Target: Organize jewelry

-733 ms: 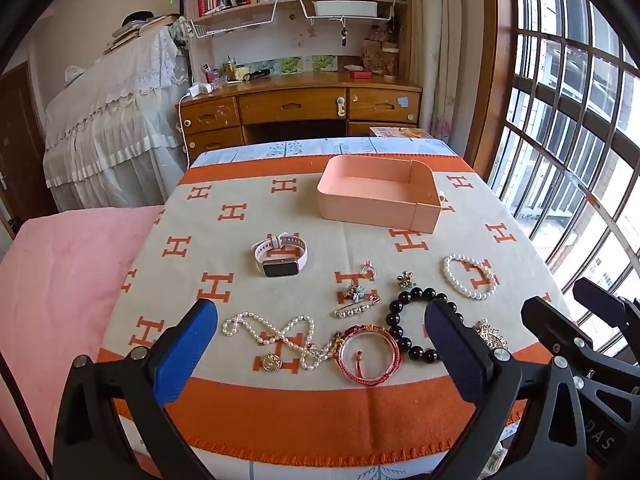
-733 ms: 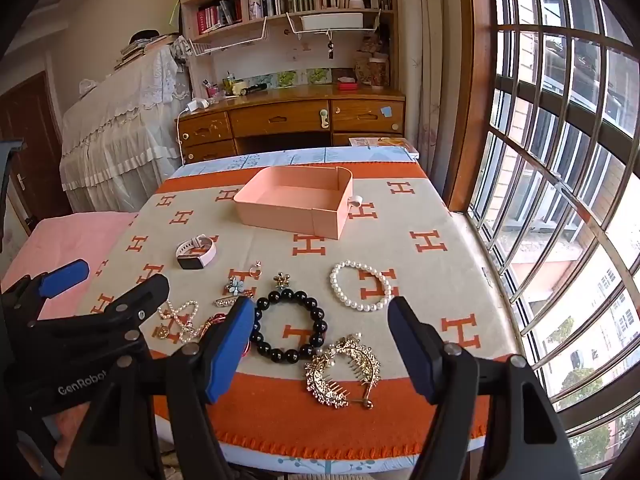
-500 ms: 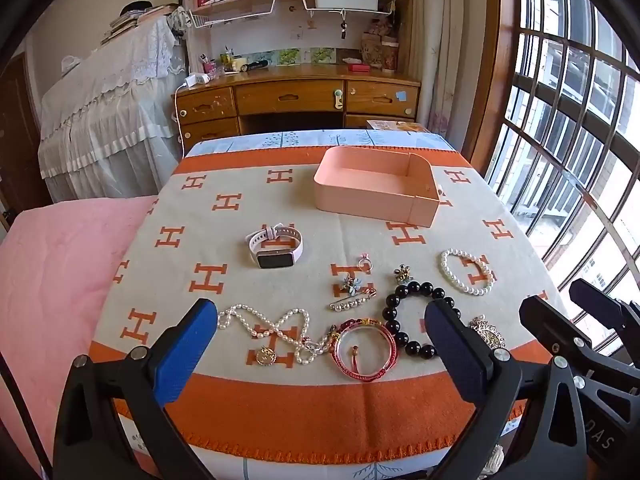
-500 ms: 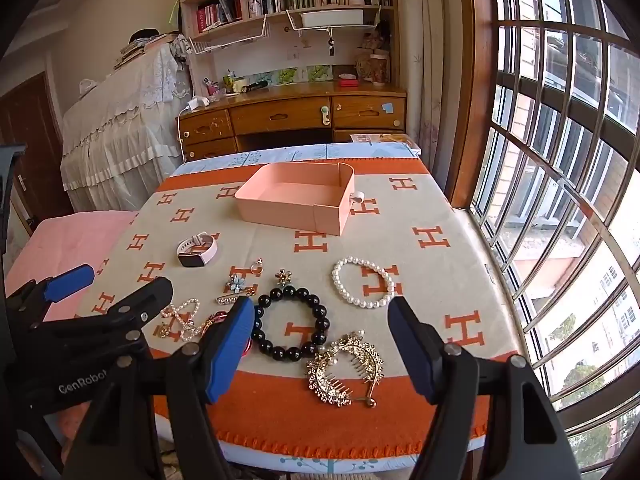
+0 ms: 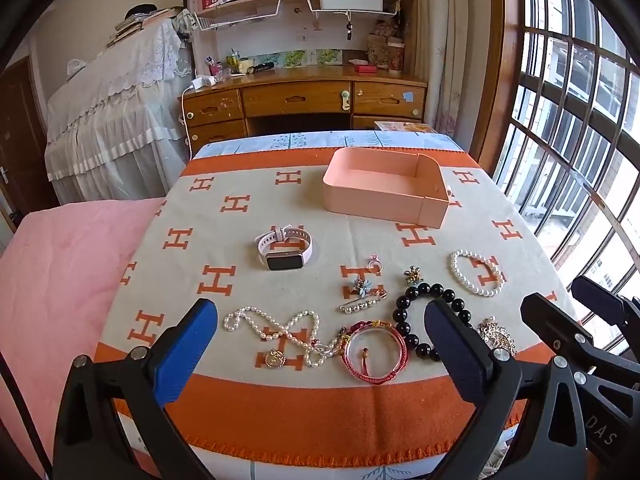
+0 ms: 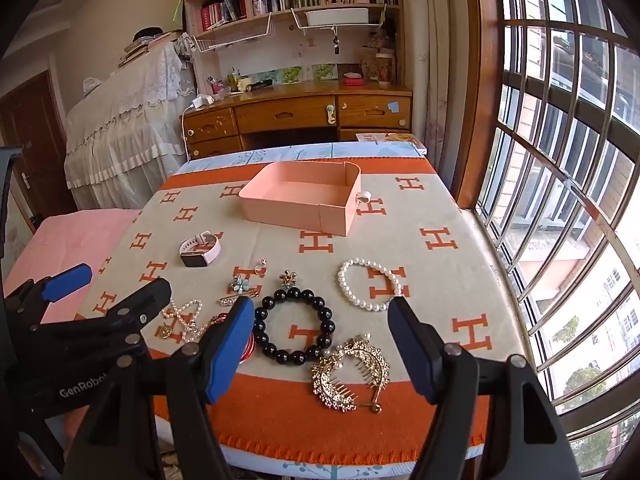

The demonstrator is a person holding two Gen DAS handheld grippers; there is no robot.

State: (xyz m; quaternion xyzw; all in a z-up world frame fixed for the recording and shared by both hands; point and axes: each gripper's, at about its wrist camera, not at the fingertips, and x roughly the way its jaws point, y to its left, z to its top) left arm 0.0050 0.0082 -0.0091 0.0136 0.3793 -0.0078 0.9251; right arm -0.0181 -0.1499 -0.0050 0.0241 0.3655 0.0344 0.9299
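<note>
Jewelry lies on the orange-and-cream cloth. An empty pink box stands at the far side, also in the right wrist view. A pink watch, pearl necklace, red bangle, black bead bracelet, white pearl bracelet, gold hair comb, a ring, brooches and a pin lie nearer. My left gripper is open and empty above the near edge. My right gripper is open and empty over the black bracelet and comb.
A pink bed lies left of the table. A wooden desk with shelves stands behind. A barred window runs along the right. The left gripper's arm shows at the left of the right wrist view.
Both grippers have drawn back and risen slightly; the table looks a little farther away. Nothing on the cloth has moved.
</note>
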